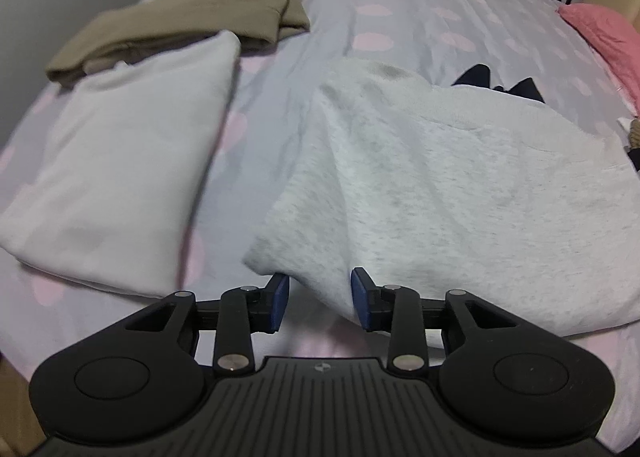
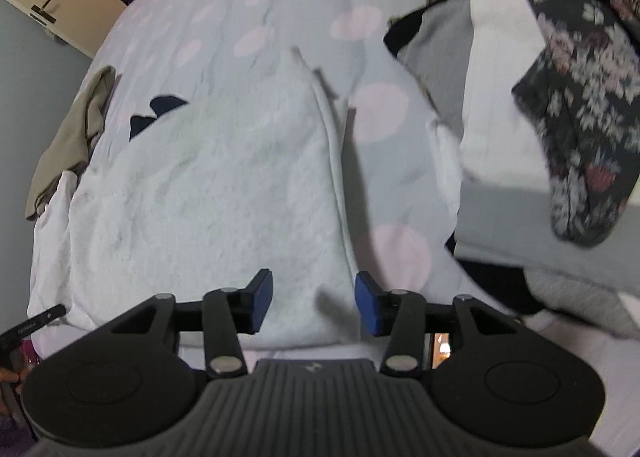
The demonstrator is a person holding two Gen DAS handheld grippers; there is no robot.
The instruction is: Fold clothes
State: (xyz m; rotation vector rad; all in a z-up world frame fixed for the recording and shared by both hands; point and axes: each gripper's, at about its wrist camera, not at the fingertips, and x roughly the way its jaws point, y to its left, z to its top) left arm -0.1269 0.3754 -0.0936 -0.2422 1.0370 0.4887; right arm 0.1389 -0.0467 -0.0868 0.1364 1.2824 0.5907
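Straddling the grey sweatshirt (image 1: 440,185) near hem, left gripper (image 1: 320,303) and right gripper (image 2: 314,303) both gape wide; bite equally deep before closing.

L gripper (image 1: 320,303) sits low and level, jaws apart w/ blue pads (image 1: 282,299) either side of a raised fold of the grey sweatshirt (image 1: 440,185), not pinching it. R gripper (image 2: 314,303) likewise low, jaws wide, pads over the near hem of the same garment w/o closing. Pads may be brushing the cloth, but blur makes that unclear.
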